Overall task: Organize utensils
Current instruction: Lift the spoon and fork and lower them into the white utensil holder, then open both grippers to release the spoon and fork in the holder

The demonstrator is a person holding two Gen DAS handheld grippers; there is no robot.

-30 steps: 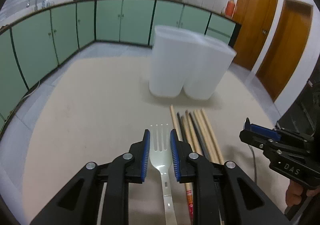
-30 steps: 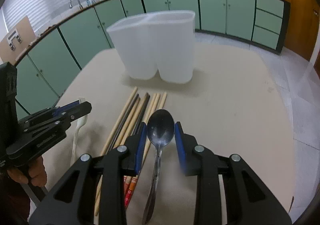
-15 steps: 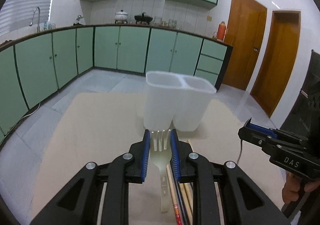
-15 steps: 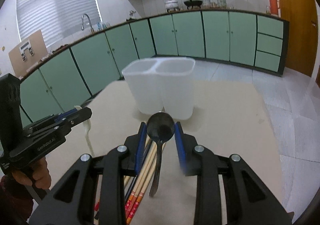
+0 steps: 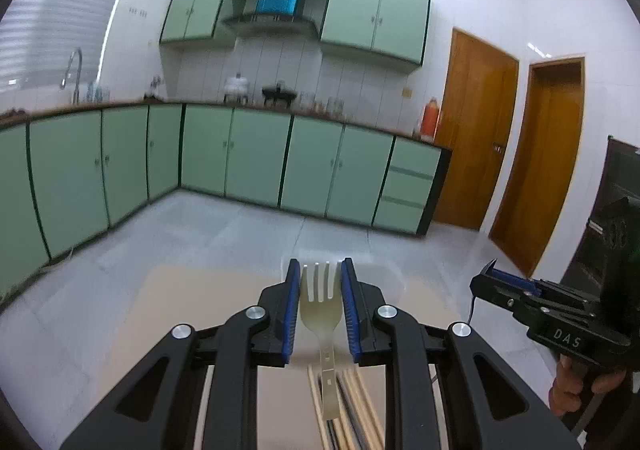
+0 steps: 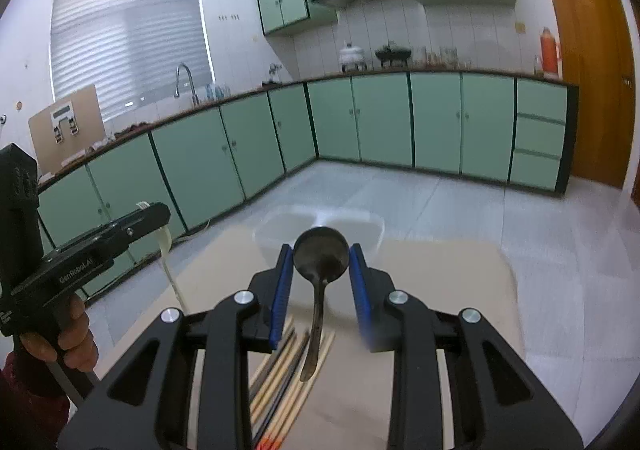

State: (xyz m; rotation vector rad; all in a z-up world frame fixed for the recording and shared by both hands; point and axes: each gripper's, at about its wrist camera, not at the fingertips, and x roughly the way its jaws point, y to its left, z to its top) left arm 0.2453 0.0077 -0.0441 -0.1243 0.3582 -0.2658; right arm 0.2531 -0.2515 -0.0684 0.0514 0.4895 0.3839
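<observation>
Left wrist view fills its upper half with green cabinets (image 5: 256, 158) and two wooden doors (image 5: 476, 130) at the right, while the beige table (image 5: 200, 314) occupies the lower centre. Behind the fingertips a blurred two-compartment white container (image 6: 320, 226) is mostly hidden in both views. Lower centre, the left gripper (image 5: 320, 306) pinches a white fork (image 5: 320, 310) by its head, tines forward, handle hanging over the chopsticks (image 5: 352, 406), which are cut off by the frame and too smeared to count. In the right wrist view the right gripper (image 6: 320, 274) clasps one dark spoon (image 6: 320, 254) by its bowl, handle drooping above the chopsticks; its right pad (image 6: 362, 290) is blurred. Each gripper appears at the other view's edge.
</observation>
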